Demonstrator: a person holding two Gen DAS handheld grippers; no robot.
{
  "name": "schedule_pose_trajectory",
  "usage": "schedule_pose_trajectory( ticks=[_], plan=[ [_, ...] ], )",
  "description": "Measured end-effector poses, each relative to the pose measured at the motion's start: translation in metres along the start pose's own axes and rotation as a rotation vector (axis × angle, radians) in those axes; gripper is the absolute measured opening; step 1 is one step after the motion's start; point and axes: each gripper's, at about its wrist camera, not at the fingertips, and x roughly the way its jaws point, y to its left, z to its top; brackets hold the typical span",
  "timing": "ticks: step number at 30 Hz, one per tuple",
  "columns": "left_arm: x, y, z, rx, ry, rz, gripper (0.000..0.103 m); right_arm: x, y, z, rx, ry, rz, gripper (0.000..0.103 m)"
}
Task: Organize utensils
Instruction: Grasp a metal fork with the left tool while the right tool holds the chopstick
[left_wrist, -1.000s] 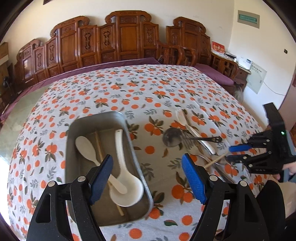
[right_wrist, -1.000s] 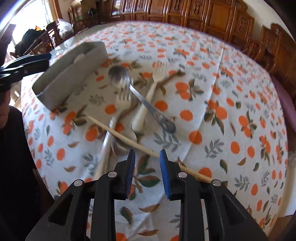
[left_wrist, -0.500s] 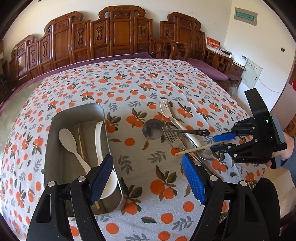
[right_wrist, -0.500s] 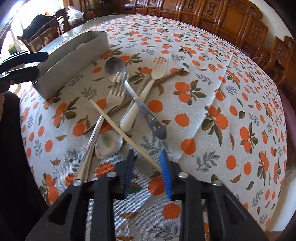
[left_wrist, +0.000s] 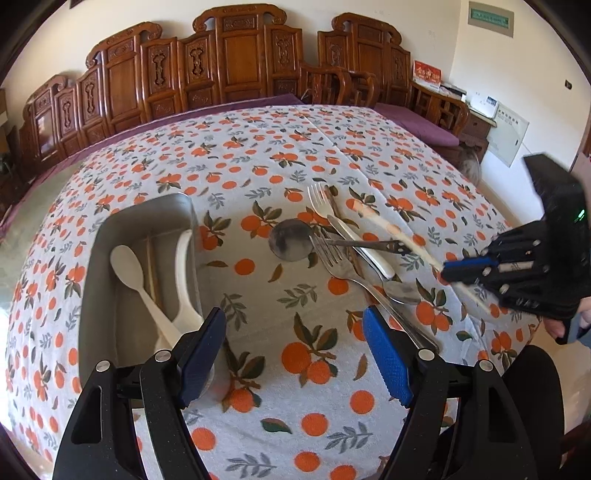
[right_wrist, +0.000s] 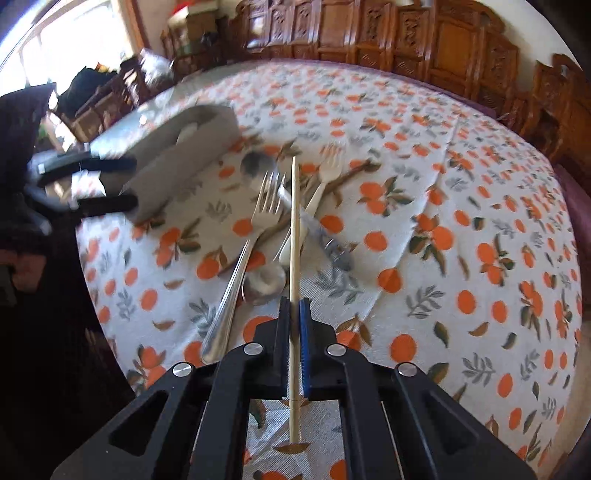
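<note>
My right gripper (right_wrist: 294, 314) is shut on a pale wooden chopstick (right_wrist: 294, 236) and holds it above the pile of utensils; it also shows in the left wrist view (left_wrist: 452, 271), at the right, with the chopstick (left_wrist: 391, 229) sticking out of it. The pile holds a metal fork (left_wrist: 343, 264), a metal spoon (left_wrist: 290, 240), a pale fork (left_wrist: 321, 203) and a dark chopstick. My left gripper (left_wrist: 295, 343) is open and empty, just right of the metal tray (left_wrist: 107, 236). The tray holds two white spoons (left_wrist: 129, 266) and a chopstick.
An orange-print cloth (left_wrist: 258, 155) covers the round table. Carved wooden chairs (left_wrist: 240, 62) stand behind it. A purple bench (left_wrist: 424, 122) and a side cabinet are at the right. The table edge lies close under my right gripper.
My right gripper has shut on the pale chopstick and lifted it off the pile; it now points along the fingers. My left gripper has shifted right, away from above the tray.
</note>
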Motion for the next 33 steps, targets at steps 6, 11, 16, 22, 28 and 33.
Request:
schedule_pose_trajectory(
  ticks=[6, 11, 16, 22, 28, 33],
  plan=[
    [0.026, -0.019, 0.006, -0.003, 0.063, -0.019, 0.073, -0.021, -0.017, 0.001, 0.129, -0.099, -0.070, 0.006],
    [0.050, -0.030, 0.014, -0.039, 0.119, -0.044, 0.073, -0.024, -0.027, 0.001, 0.166, -0.126, -0.110, 0.006],
    [0.076, -0.040, 0.021, -0.097, 0.182, -0.065, 0.066, -0.023, -0.031, -0.002, 0.189, -0.125, -0.113, 0.006],
    [0.092, -0.049, 0.026, -0.112, 0.214, -0.027, 0.047, -0.022, -0.028, -0.007, 0.194, -0.125, -0.104, 0.006],
    [0.086, -0.049, 0.025, -0.101, 0.223, -0.030, 0.014, -0.016, -0.022, -0.009, 0.174, -0.120, -0.092, 0.006],
    [0.079, -0.041, 0.020, -0.101, 0.232, -0.024, 0.009, -0.013, -0.015, -0.008, 0.157, -0.117, -0.088, 0.006]
  ],
)
